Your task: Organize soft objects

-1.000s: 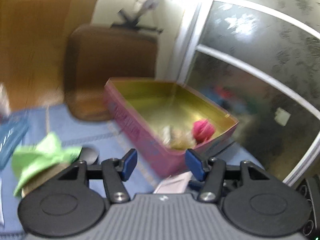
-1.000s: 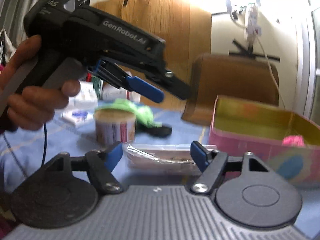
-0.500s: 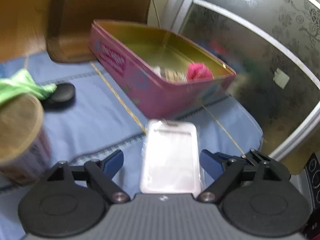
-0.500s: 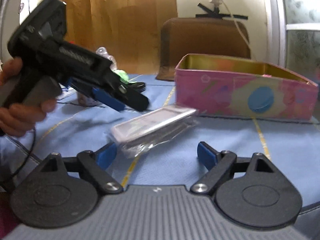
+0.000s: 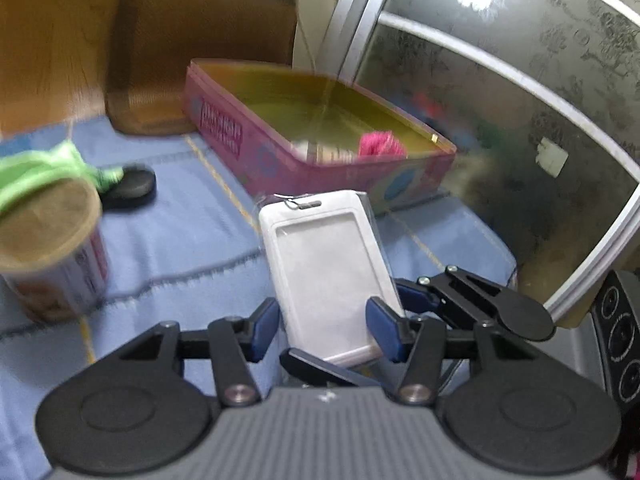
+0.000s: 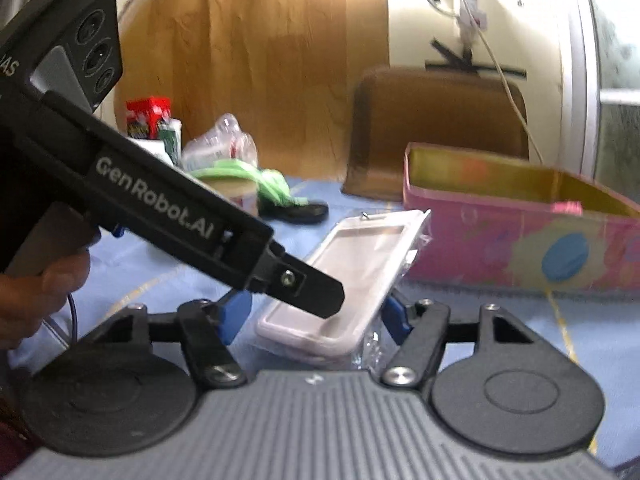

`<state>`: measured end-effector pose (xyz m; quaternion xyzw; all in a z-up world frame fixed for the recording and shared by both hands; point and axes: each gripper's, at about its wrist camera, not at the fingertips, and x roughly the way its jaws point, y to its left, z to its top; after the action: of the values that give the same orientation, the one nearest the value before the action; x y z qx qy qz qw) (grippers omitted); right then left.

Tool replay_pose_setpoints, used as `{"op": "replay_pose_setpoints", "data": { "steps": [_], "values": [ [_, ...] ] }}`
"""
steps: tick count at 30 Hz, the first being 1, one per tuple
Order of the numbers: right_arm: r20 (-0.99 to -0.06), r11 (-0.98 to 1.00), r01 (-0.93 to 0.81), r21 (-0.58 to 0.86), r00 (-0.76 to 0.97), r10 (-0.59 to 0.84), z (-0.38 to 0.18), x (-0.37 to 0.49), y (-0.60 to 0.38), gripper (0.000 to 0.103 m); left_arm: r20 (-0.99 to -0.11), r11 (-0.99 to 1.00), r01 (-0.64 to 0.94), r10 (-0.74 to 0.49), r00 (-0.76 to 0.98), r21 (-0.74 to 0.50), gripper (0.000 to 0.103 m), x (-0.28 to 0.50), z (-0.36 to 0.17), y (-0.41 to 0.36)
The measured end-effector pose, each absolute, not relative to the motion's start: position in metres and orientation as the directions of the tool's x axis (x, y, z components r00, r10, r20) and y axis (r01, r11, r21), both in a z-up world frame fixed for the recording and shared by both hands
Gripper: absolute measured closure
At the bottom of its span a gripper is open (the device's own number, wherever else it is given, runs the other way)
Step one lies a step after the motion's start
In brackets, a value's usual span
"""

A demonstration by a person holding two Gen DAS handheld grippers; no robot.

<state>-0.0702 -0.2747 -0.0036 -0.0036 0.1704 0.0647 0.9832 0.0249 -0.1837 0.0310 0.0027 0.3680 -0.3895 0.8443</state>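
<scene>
Here both grippers meet at the white case, in front of the pink tin.

Left view: the left gripper [image 5: 324,330] has its jaws spread on both sides of the case [image 5: 328,276], which is tilted up from the blue bench [image 5: 180,240]; contact is unclear. The tin [image 5: 320,168] just behind already holds a pink soft thing [image 5: 380,144]. Right view: the right gripper [image 6: 314,316] also stands spread around the case [image 6: 352,276], probably to support it while the left gripper [image 6: 320,292] reaches over its near end.
</scene>
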Motion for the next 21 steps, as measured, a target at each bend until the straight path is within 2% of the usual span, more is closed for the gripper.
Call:
{"op": "replay_pose_setpoints", "data": {
  "steps": [5, 9, 10, 11, 13, 15, 16, 20, 21],
  "values": [
    [-0.243, 0.995, -0.087, -0.056, 0.967, 0.070, 0.026, -0.053, -0.289, 0.032, -0.577, 0.692, 0.685, -0.663, 0.477, -0.229, 0.054, 0.044, 0.072, -0.205],
    [-0.216, 0.998, -0.031, -0.059, 0.976, 0.018, 0.046, -0.016, -0.326, 0.029, -0.542, 0.691, 0.699, -0.664, 0.514, -0.184, 0.053, 0.087, 0.093, -0.247],
    [-0.217, 0.999, -0.015, -0.051, 0.976, 0.003, 0.050, -0.003, -0.338, 0.025, -0.535, 0.696, 0.694, -0.662, 0.524, -0.183, 0.050, 0.098, 0.094, -0.256],
    [-0.228, 0.999, -0.002, -0.042, 0.974, -0.007, 0.051, 0.012, -0.349, 0.012, -0.528, 0.710, 0.683, -0.651, 0.545, -0.170, 0.048, 0.111, 0.095, -0.268],
    [-0.262, 0.998, 0.040, -0.042, 0.964, -0.049, 0.048, 0.032, -0.364, 0.007, -0.530, 0.750, 0.650, -0.603, 0.596, -0.123, 0.048, 0.126, 0.091, -0.285],
    [-0.291, 0.992, 0.113, -0.061, 0.948, -0.126, 0.044, 0.038, -0.372, 0.007, -0.534, 0.792, 0.605, -0.549, 0.643, -0.087, 0.051, 0.130, 0.088, -0.288],
    [-0.288, 0.991, 0.123, -0.048, 0.949, -0.132, 0.042, 0.034, -0.374, 0.007, -0.520, 0.790, 0.603, -0.564, 0.641, -0.114, 0.051, 0.126, 0.088, -0.280],
    [-0.219, 0.994, 0.112, 0.018, 0.970, -0.105, 0.036, -0.007, -0.366, 0.008, -0.449, 0.749, 0.636, -0.641, 0.623, -0.185, 0.049, 0.090, 0.087, -0.225],
    [-0.193, 0.994, 0.105, 0.026, 0.976, -0.098, 0.035, -0.018, -0.359, 0.013, -0.443, 0.739, 0.645, -0.654, 0.614, -0.196, 0.049, 0.080, 0.084, -0.209]
  ]
}}
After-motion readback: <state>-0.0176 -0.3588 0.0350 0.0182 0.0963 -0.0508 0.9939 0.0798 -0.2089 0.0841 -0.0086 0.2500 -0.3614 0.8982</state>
